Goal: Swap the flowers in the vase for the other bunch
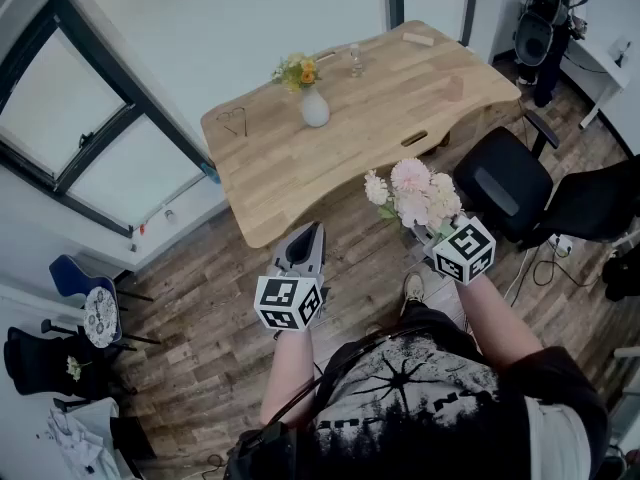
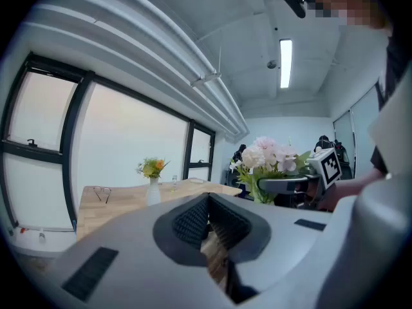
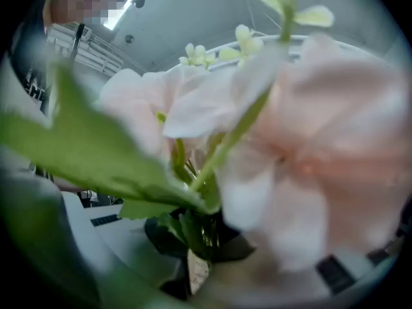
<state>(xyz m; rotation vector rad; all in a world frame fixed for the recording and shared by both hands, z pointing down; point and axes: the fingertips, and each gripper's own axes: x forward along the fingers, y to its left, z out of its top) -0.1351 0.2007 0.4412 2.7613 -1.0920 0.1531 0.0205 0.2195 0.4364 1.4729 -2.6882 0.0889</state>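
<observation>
Left gripper (image 2: 207, 221): jaws closed together with nothing between them; held over the wood floor (image 1: 210, 318), short of the table's near edge.
Right gripper (image 3: 199, 250): jaws clamped on the green stems of the pink bunch; held to the right of the left gripper, apart from it.
Pink bunch (image 1: 415, 196): pale pink and white blooms with green leaves, standing upright above the right gripper's jaws; off the table, in the air near its front edge.
Vase (image 1: 315, 108): white, round-bellied, upright on the table towards its far left part; well apart from both grippers.
Yellow bunch (image 1: 297, 70): yellow and orange flowers with green leaves, standing in the vase.
Table (image 1: 400, 108): light wood top with a curved front edge.
Spectacles (image 1: 235, 120): lying on the table to the left of the vase.
Small glass (image 1: 356, 61): clear, upright on the table, to the right of the vase and behind it.
Wooden block (image 1: 418, 38): lying near the table's far right end.
Office chair (image 1: 500, 193): black, on the floor beside the table's right end.
</observation>
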